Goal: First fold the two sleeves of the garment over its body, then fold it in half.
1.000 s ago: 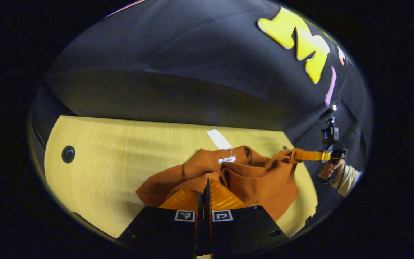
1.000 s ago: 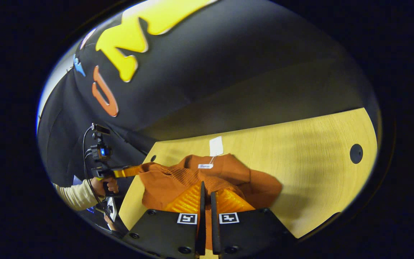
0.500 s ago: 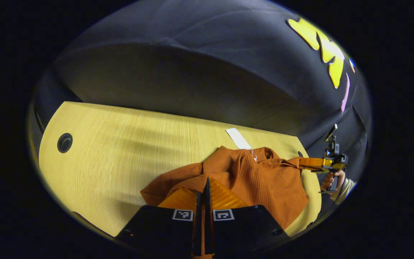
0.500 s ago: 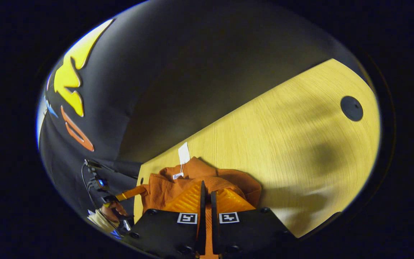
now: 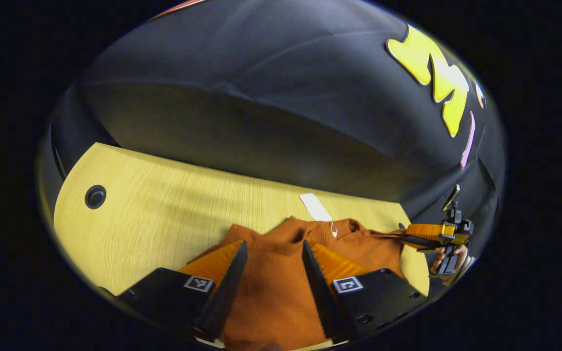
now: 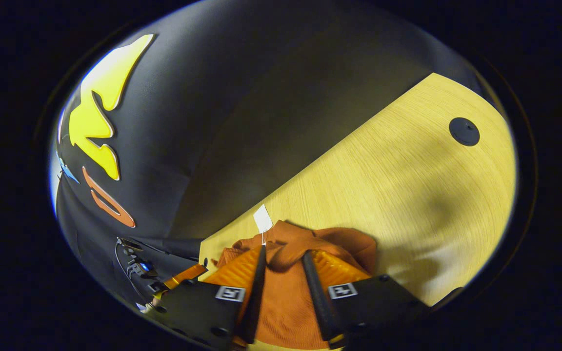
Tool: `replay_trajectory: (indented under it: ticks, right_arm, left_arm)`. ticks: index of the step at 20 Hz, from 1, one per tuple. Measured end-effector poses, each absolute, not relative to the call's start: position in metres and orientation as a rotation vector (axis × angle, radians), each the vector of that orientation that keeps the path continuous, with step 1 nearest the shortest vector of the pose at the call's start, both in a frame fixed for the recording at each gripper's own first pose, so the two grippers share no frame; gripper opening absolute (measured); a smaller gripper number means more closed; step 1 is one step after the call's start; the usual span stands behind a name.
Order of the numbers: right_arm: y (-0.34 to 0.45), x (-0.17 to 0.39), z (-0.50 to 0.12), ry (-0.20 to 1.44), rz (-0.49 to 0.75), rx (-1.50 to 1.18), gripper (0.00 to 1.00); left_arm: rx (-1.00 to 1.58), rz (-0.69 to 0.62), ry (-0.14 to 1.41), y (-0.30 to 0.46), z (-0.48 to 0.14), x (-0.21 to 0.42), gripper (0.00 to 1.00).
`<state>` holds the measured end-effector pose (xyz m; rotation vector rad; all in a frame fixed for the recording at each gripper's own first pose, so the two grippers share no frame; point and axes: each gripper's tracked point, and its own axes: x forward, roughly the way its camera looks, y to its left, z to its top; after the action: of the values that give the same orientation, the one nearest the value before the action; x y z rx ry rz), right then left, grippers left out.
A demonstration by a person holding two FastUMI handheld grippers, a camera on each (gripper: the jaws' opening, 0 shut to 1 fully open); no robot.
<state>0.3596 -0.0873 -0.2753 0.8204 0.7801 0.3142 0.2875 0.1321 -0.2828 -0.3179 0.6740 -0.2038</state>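
Observation:
A rust-orange knit garment (image 5: 281, 292) lies bunched on the wooden table (image 5: 164, 214), with a white hang tag (image 5: 315, 207) at its far edge. My left gripper (image 5: 273, 246) is open just above it, cloth showing in the gap between its spread fingers. The right gripper (image 5: 427, 234) shows at the garment's right end, held by a hand (image 5: 444, 258). In the right gripper view, my right gripper (image 6: 283, 253) is also open over the garment (image 6: 286, 297), near the tag (image 6: 262, 218). The left gripper (image 6: 183, 277) shows low at the left.
The table has a round black cable hole (image 5: 95, 196) far to the left in the left gripper view, and another hole (image 6: 464, 131) at the upper right in the right gripper view. Bare wood (image 6: 408, 195) stretches beyond the garment. The black booth wall (image 5: 261, 97) stands behind the table.
Both grippers were shut on the garment and have opened, letting it go. The cloth has settled lower on the table beneath them.

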Motion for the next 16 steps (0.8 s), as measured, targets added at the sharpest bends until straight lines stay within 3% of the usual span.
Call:
replay_trajectory:
  ticks: [1, 2, 3, 9, 13, 14, 15, 16]
  right_arm:
    - [-0.092, 0.362, -0.269, 0.764, 0.315, 0.837, 0.69]
    - [-0.089, 0.362, -0.263, 0.746, 0.313, 0.850, 0.83]
    - [-0.091, 0.362, -0.259, 0.731, 0.295, 0.847, 0.92]
    - [-0.102, 0.335, -0.217, 0.690, 0.197, 0.822, 0.97]
    - [-0.109, 0.290, -0.183, 0.617, 0.164, 0.590, 0.97]
    - [-0.108, 0.276, -0.170, 0.602, 0.158, 0.533, 0.92]
    - [-0.105, 0.260, -0.157, 0.581, 0.166, 0.487, 0.97]
    - [-0.105, 0.246, -0.145, 0.555, 0.168, 0.436, 0.92]
  left_arm:
    - [-0.311, -0.196, 0.660, 0.135, -0.278, 0.286, 0.71]
    - [-0.292, -0.184, 0.664, 0.139, -0.276, 0.283, 0.90]
    - [-0.270, -0.170, 0.678, 0.140, -0.275, 0.279, 0.92]
    - [-0.193, -0.054, 0.597, 0.145, -0.225, 0.246, 0.99]
    - [-0.100, 0.018, 0.486, 0.138, -0.172, 0.205, 0.99]
    - [-0.090, 0.033, 0.454, 0.137, -0.159, 0.193, 0.99]
    - [-0.079, 0.044, 0.418, 0.135, -0.144, 0.181, 0.99]
    - [-0.067, 0.059, 0.391, 0.133, -0.131, 0.167, 0.99]
